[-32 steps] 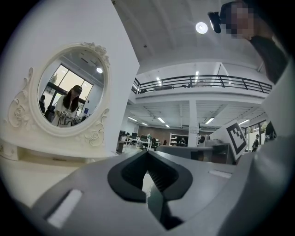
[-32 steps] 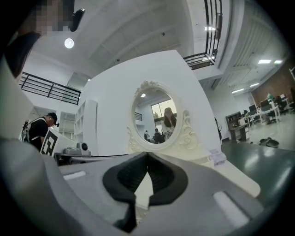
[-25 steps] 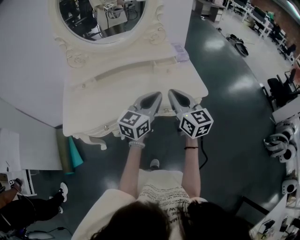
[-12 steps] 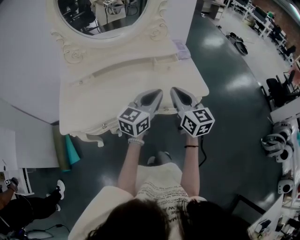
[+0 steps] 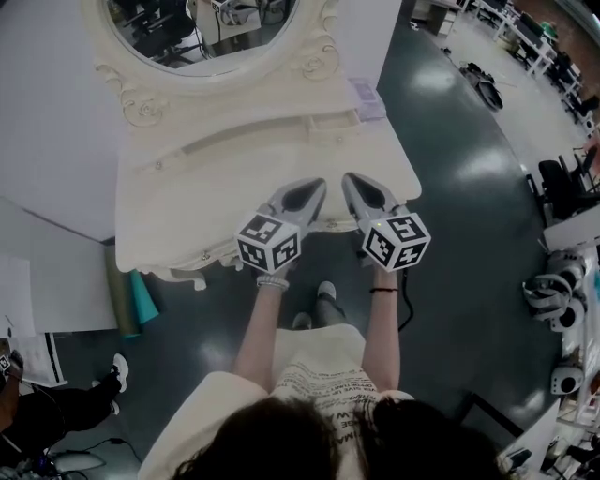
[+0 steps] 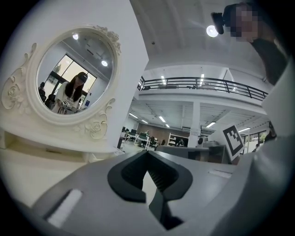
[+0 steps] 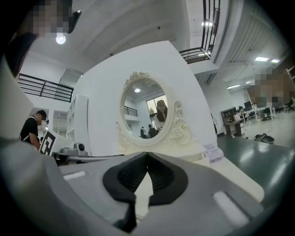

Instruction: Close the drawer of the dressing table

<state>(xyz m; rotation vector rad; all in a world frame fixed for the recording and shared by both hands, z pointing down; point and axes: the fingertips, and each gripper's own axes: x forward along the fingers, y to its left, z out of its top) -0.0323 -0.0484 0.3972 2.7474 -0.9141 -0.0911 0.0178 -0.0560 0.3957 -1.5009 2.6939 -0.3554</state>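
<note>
The cream dressing table [image 5: 187, 197] with its oval mirror [image 5: 202, 28] stands in front of me in the head view. Its scalloped front carries a small knob [image 5: 204, 255]. I cannot tell how far the drawer stands out, as the grippers cover the middle of the front. My left gripper [image 5: 317, 185] and right gripper [image 5: 349, 178] lie side by side over the table's front edge, pointing at the mirror. Both are shut with nothing between the jaws. The left gripper [image 6: 147, 153] sees the mirror [image 6: 69, 73] at its left, and the right gripper [image 7: 147, 154] sees the mirror [image 7: 150, 110] straight ahead.
A small pale purple box [image 5: 367, 98] sits at the table's rear right corner. Teal and olive rolls [image 5: 141, 300] lean by the table's left leg. A black cable [image 5: 408, 309] hangs at my right. Chairs and gear [image 5: 562, 291] line the right side, and a person [image 5: 56, 412] is at the lower left.
Both grippers have edged slightly towards the table, still side by side and shut. The person's foot below them has stepped forward.
</note>
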